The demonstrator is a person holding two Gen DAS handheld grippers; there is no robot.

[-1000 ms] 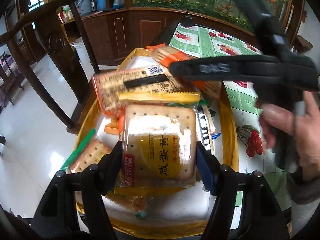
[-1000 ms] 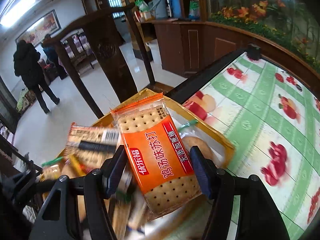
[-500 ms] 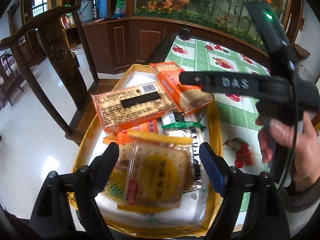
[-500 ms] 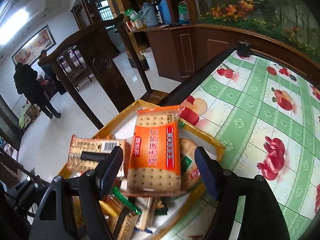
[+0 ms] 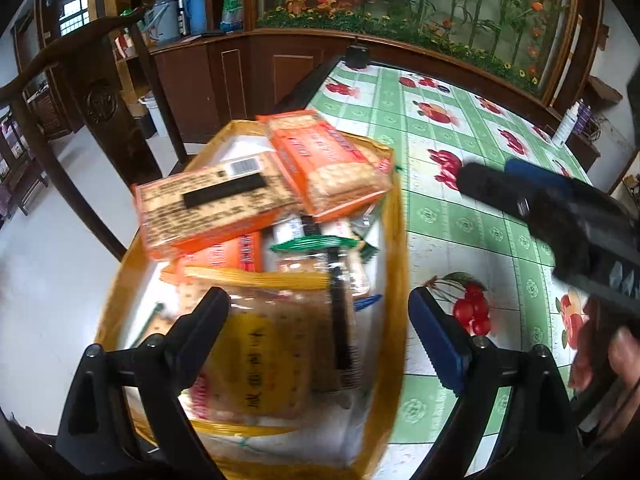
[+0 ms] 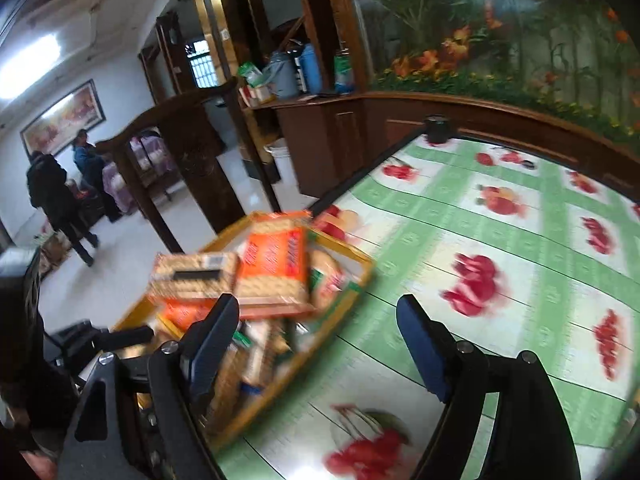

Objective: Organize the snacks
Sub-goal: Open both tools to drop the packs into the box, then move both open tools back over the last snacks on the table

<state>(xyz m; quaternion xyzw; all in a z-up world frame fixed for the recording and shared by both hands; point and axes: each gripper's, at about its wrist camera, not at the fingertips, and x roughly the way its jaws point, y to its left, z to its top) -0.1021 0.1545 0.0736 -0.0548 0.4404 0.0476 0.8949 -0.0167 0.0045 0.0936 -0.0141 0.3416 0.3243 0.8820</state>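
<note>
A yellow-rimmed tray [image 5: 396,240] at the table's left edge holds several cracker packets. A yellow cracker packet [image 5: 260,348] lies at its near end. An orange cracker packet [image 5: 324,160] rests at the far end beside a packet lying barcode side up [image 5: 212,200]. My left gripper [image 5: 320,320] is open and empty above the yellow packet. My right gripper [image 6: 316,336] is open and empty, back from the tray [image 6: 352,292] over the cloth. The orange packet [image 6: 276,264] lies in the tray. The right gripper also shows in the left wrist view [image 5: 560,208].
A green checked tablecloth with fruit prints [image 5: 460,152] covers the table to the right of the tray. A dark wooden chair [image 5: 80,100] stands left of the table. A small black object [image 5: 356,56] sits at the table's far corner. Two people [image 6: 60,200] stand far off.
Both grippers opened and let go of their packets, the yellow one at the tray's near end, the orange one at its far end. Both then drew back, the right gripper off to the right.
</note>
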